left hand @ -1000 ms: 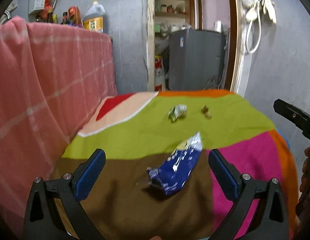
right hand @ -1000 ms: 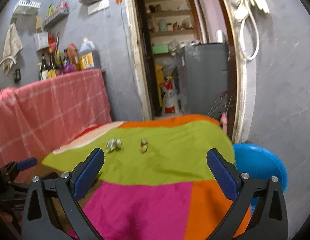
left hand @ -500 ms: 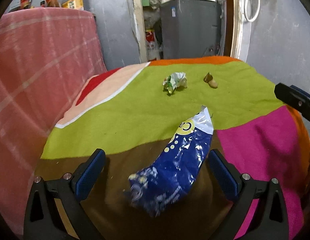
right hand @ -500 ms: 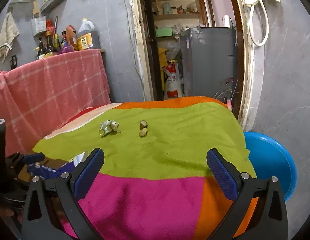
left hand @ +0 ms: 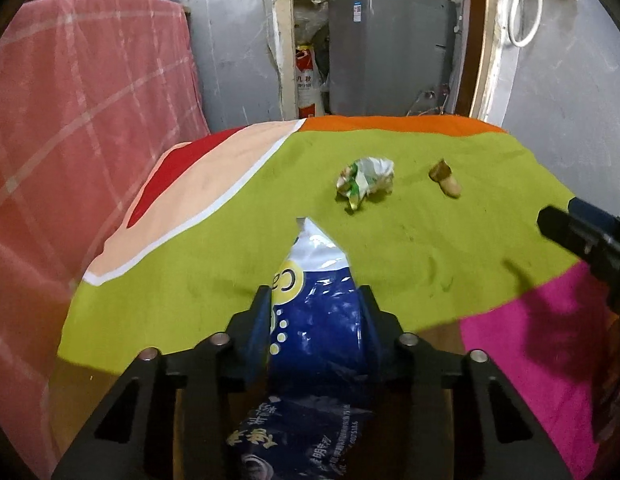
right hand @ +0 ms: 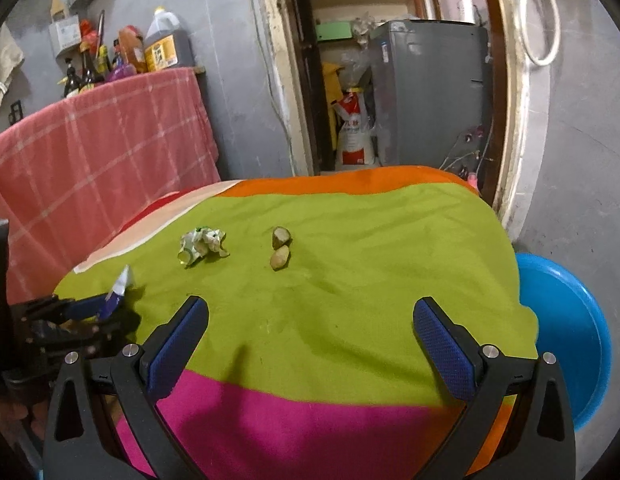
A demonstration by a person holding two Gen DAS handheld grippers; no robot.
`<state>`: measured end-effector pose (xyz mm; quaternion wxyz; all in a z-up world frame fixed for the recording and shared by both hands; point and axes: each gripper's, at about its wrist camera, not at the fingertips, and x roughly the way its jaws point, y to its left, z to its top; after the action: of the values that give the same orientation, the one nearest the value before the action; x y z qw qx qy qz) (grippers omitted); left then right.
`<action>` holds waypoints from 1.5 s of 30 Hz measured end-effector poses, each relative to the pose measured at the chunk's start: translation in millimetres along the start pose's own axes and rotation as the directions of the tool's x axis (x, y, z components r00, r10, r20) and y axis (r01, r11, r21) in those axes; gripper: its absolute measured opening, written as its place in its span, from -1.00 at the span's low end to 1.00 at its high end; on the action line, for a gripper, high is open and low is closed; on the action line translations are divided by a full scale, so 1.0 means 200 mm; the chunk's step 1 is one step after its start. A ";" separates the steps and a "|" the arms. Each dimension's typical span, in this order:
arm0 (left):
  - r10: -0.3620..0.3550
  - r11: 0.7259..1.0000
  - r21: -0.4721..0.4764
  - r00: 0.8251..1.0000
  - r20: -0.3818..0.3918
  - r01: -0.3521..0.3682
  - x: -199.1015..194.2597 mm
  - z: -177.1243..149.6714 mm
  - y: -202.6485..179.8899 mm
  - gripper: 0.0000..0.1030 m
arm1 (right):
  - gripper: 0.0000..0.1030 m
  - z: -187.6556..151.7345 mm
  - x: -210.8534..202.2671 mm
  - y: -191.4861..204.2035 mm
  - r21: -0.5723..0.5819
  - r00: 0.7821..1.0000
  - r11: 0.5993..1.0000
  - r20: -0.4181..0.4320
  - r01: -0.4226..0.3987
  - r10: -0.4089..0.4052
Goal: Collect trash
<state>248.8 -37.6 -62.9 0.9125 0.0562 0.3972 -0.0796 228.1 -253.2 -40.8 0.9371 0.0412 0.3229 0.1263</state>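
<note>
A blue and white snack bag (left hand: 322, 332) lies on the colourful tablecloth (left hand: 230, 240), and its white tip (right hand: 120, 288) shows in the right wrist view. My left gripper (left hand: 314, 292) straddles the bag. Its jaws are closing, and both pads press on the bag's sides. A crumpled green and white wrapper (left hand: 364, 182) (right hand: 202, 244) and two brown scraps (left hand: 444, 180) (right hand: 280, 254) lie farther back on the green patch. My right gripper (right hand: 310, 304) hovers open over the cloth, short of the scraps, with nothing between its fingers.
A blue basin (right hand: 566, 332) sits low beside the table's right edge. A pink checked cloth (left hand: 70, 120) hangs along the left, with bottles (right hand: 162, 44) above it. A doorway with a grey appliance (left hand: 390, 48) lies beyond the table.
My left gripper went forward and down over the blue bag, and its wide jaws came in against the bag's sides. My right gripper moved forward and lower over the table, still open.
</note>
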 end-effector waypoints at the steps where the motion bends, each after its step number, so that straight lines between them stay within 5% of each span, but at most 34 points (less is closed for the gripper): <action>1: -0.004 1.000 -0.006 1.000 0.000 0.004 0.00 0.01 0.01 -0.29 | 0.99 0.01 0.01 0.01 -0.010 1.000 1.000 -0.006 -0.002 0.002; 17: -0.064 0.991 -0.119 0.998 0.019 0.066 0.09 0.17 0.12 -0.31 | -0.13 0.18 0.34 0.08 -0.061 0.978 0.994 -0.195 -0.092 0.079; 29: -0.079 0.987 -0.135 0.996 0.042 0.084 0.08 0.17 0.12 -0.32 | -0.77 0.18 0.47 0.08 -0.043 0.952 0.993 -0.294 -0.107 0.090; 38: -0.094 0.988 -0.116 0.990 0.104 0.106 -0.05 0.15 0.05 -0.32 | -0.83 0.12 0.33 0.10 -0.091 0.966 0.991 -0.247 -0.100 0.075; 45: -0.113 0.987 -0.088 0.975 0.193 0.132 -0.17 0.13 -0.06 -0.32 | -0.83 0.05 0.08 0.08 -0.047 0.989 0.992 -0.098 -0.118 0.113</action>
<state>242.5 -49.5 -20.5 0.9409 -0.0222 0.3157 -0.1208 243.2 -233.0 -40.1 0.9125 0.0290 0.3607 0.1907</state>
